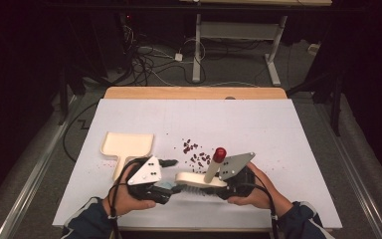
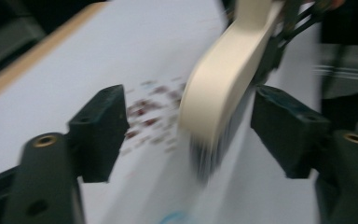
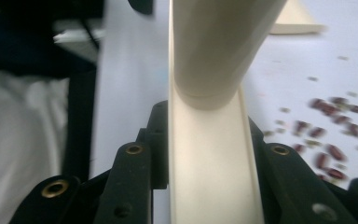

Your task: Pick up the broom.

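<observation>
1. Overhead, the right gripper (image 1: 214,191) has its jaws closed on the cream body of a hand brush (image 1: 199,180), whose tapered handle with a red tip (image 1: 220,154) slants up and away from those jaws. The left gripper (image 1: 171,174) sits just beside the brush's free end, its jaws parted with nothing gripped. A scatter of small dark red beans (image 1: 196,154) lies on the white table (image 1: 278,129) just beyond both sets of jaws; a cream dustpan (image 1: 127,147) rests farther out, past the left gripper.

2. From the left gripper view, the left gripper (image 2: 189,133) stands wide open. The brush (image 2: 223,88) hangs between the jaws, nearer the right-hand one, touching neither as far as the blur allows. Its smooth, rounded plastic back curves down to dark bristles (image 2: 214,156). The beans (image 2: 147,114) lie ahead of the left-hand jaw. Closing now could knock the brush askew in the other grip, since the jaws would meet a curved, slick surface off-centre.

3. From the right gripper view, the right gripper (image 3: 205,154) clamps the brush (image 3: 209,158) firmly between flat black pads, with the round handle (image 3: 219,46) rising ahead. The beans (image 3: 328,135) sit to the right of the jaws. They look hard and glossy, so a brisk sweep would likely send them rolling off rather than towards the dustpan (image 3: 296,21).
</observation>
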`<action>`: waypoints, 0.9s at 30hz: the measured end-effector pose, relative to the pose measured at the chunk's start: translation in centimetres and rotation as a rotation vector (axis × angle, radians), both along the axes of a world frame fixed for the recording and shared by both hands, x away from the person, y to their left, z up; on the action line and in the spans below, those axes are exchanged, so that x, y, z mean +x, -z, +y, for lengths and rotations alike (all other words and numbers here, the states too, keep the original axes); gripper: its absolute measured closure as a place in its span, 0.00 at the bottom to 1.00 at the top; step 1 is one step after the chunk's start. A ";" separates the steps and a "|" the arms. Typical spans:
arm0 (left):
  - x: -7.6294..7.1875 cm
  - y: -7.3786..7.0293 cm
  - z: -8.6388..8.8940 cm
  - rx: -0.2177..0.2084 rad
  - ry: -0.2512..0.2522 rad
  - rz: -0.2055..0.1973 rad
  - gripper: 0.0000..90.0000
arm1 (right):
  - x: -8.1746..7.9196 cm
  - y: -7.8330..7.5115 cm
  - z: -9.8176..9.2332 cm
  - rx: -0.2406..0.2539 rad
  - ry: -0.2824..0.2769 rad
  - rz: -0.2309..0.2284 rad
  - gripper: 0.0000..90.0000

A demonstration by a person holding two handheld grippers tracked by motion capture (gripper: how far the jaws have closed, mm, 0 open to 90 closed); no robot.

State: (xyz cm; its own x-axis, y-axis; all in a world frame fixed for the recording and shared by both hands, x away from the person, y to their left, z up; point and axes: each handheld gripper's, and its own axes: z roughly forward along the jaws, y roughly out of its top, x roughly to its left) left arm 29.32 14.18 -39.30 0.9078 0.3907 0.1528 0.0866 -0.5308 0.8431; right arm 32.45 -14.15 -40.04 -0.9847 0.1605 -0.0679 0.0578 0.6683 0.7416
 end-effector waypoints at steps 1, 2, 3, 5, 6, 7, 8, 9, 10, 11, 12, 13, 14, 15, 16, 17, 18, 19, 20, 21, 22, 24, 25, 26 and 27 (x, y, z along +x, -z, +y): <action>-0.3 0.2 1.9 -0.015 -0.106 -0.019 0.26 | 0.4 -0.1 -0.1 0.007 0.034 -0.006 0.75; -0.5 0.4 2.9 0.000 -0.163 -0.042 0.26 | 0.8 -0.3 -0.2 0.013 0.073 -0.011 0.75; -0.7 0.7 3.8 0.025 -0.226 -0.077 0.25 | 1.6 -0.4 -0.3 0.015 0.086 -0.047 0.75; -1.2 1.6 5.8 0.068 -0.325 -0.097 0.24 | 2.6 -0.8 -0.2 0.002 0.163 -0.072 0.75; -1.5 2.1 6.7 0.101 -0.376 -0.120 0.24 | 3.3 -1.0 0.0 -0.008 0.193 -0.094 0.75; -1.7 2.6 7.6 0.109 -0.415 -0.118 0.24 | 4.0 -1.1 0.3 -0.007 0.222 -0.105 0.75; -1.9 3.1 8.6 0.092 -0.443 -0.094 0.24 | 4.9 -1.3 0.6 -0.006 0.235 -0.102 0.75; -1.9 3.1 8.6 0.092 -0.443 -0.094 0.24 | 5.8 -1.4 1.0 -0.003 0.243 -0.093 0.75; -2.3 4.1 10.1 0.075 -0.501 -0.061 0.24 | 6.7 -1.5 1.5 -0.011 0.254 -0.093 0.75; -2.3 4.1 10.1 0.075 -0.501 -0.061 0.24 | 7.7 -1.6 2.2 -0.025 0.269 -0.100 0.75; -2.5 4.5 10.7 0.083 -0.530 -0.051 0.24 | 8.6 -1.7 2.8 -0.034 0.284 -0.098 0.75; -2.6 5.0 11.1 0.089 -0.546 -0.040 0.24 | 9.5 -1.8 3.5 -0.048 0.289 -0.089 0.75; -2.7 5.3 11.3 0.096 -0.554 -0.032 0.24 | 10.4 -1.8 4.3 -0.064 0.302 -0.088 0.75; -2.7 5.4 11.3 0.110 -0.558 -0.037 0.24 | 11.1 -1.7 5.1 -0.081 0.312 -0.099 0.75; -2.7 5.5 11.3 0.118 -0.558 -0.046 0.24 | 11.1 -1.7 5.1 -0.081 0.312 -0.099 0.75; -2.7 5.5 11.2 0.118 -0.549 -0.047 0.24 | 12.5 -1.5 6.6 -0.107 0.322 -0.088 0.75; -2.7 5.4 11.1 0.125 -0.541 -0.054 0.24 | 13.2 -1.3 7.3 -0.118 0.325 -0.086 0.75; -2.7 5.4 10.9 0.137 -0.536 -0.067 0.24 | 13.6 -1.1 8.0 -0.124 0.332 -0.082 0.75; -2.7 5.5 10.8 0.143 -0.532 -0.072 0.24 | 13.6 -1.1 8.0 -0.124 0.332 -0.082 0.75; -2.7 5.5 10.8 0.147 -0.528 -0.071 0.24 | 14.0 -1.0 8.6 -0.133 0.333 -0.074 0.75; -2.6 5.6 10.8 0.146 -0.528 -0.066 0.24 | 14.7 -0.6 9.6 -0.134 0.330 -0.067 0.75; -2.5 5.7 10.8 0.149 -0.527 -0.057 0.24 | 15.1 -0.2 10.5 -0.137 0.331 -0.053 0.75; -2.4 5.8 10.8 0.149 -0.530 -0.055 0.24 | 15.2 -0.1 10.9 -0.149 0.334 -0.053 0.75; -2.4 5.8 10.8 0.150 -0.529 -0.053 0.24 | 15.3 0.0 11.2 -0.156 0.344 -0.058 0.75; -2.3 5.8 10.8 0.154 -0.527 -0.052 0.24 | 15.3 0.0 11.2 -0.156 0.344 -0.058 0.75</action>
